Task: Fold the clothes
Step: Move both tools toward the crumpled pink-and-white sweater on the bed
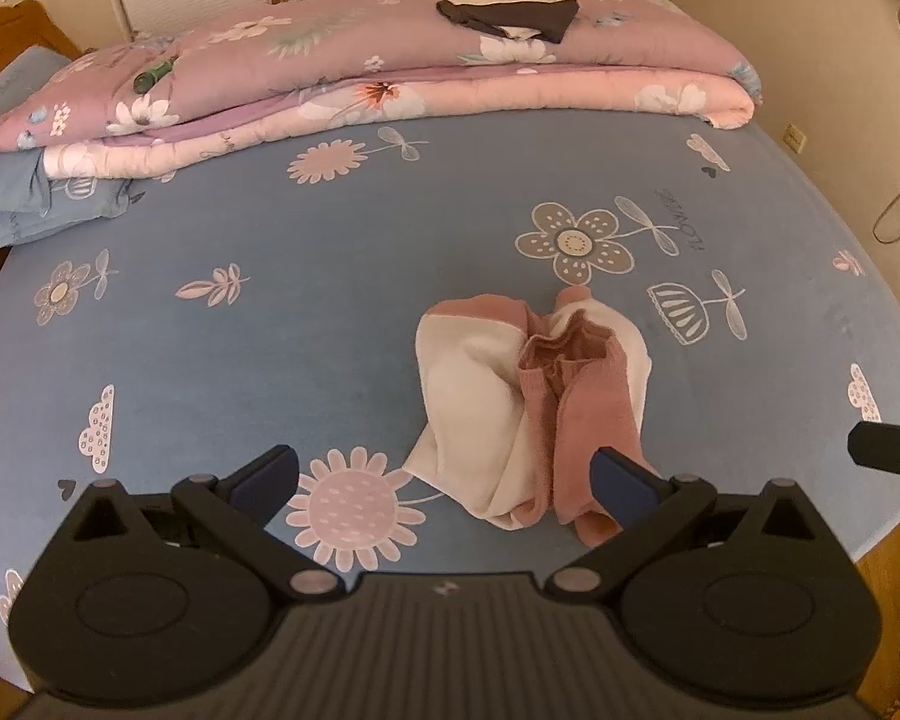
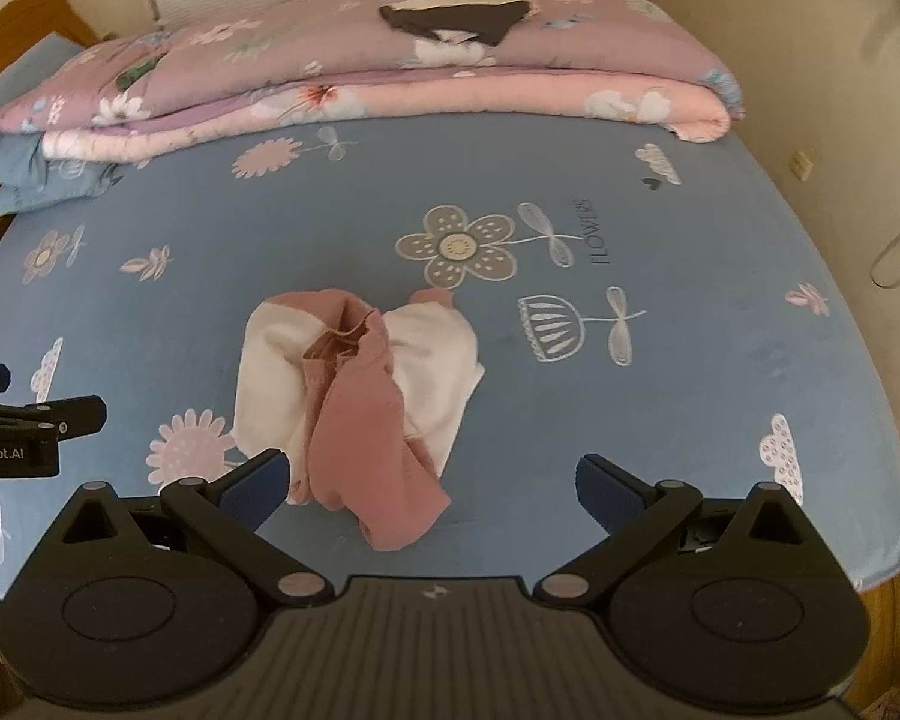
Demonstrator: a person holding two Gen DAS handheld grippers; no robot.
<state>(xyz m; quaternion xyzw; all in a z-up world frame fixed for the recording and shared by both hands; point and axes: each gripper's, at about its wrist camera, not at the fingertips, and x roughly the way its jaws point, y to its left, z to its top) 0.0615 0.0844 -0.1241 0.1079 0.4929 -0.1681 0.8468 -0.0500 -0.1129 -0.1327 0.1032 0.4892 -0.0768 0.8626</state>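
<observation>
- Garment [image 1: 528, 408] in pink and cream, one piece, bunched in a loose heap on the blue flowered bed sheet [image 1: 210, 360], toward the near edge of the bed and well apart from its far edge; seen again in the right wrist view [image 2: 354, 402], nearer the middle of the frame.
- Two grippers, both above the near edge of the bed. Left gripper [image 1: 447, 483] with fingers spread wide, nothing between them; its right finger [image 1: 624, 483] overlapping the near pink end of the garment in the picture, contact not clear.
- Right gripper [image 2: 432, 480] likewise spread wide and empty; its left finger [image 2: 258, 483] just beside the near cream edge of the garment.
- One folded quilt [image 1: 390, 84], pink and mauve with flowers, lying along the far edge of the bed.
- One dark garment [image 1: 510, 15] with a pale piece under it, on top of the quilt, toward the far right corner.
- One blue pillow [image 1: 24, 180] at the far left corner, partly under the quilt.
- One small dark green object [image 1: 153, 75] on the left part of the quilt, sharp only in the left wrist view; blurred in the right.
- Right wrist view only: side of the left gripper at the left border, with lettering "Robot.AI" [image 2: 6, 453].
- Left wrist view only: black part of the right gripper at the right border.
- Printed word "FLOWERS" [image 2: 597, 231] readable in the right wrist view.
</observation>
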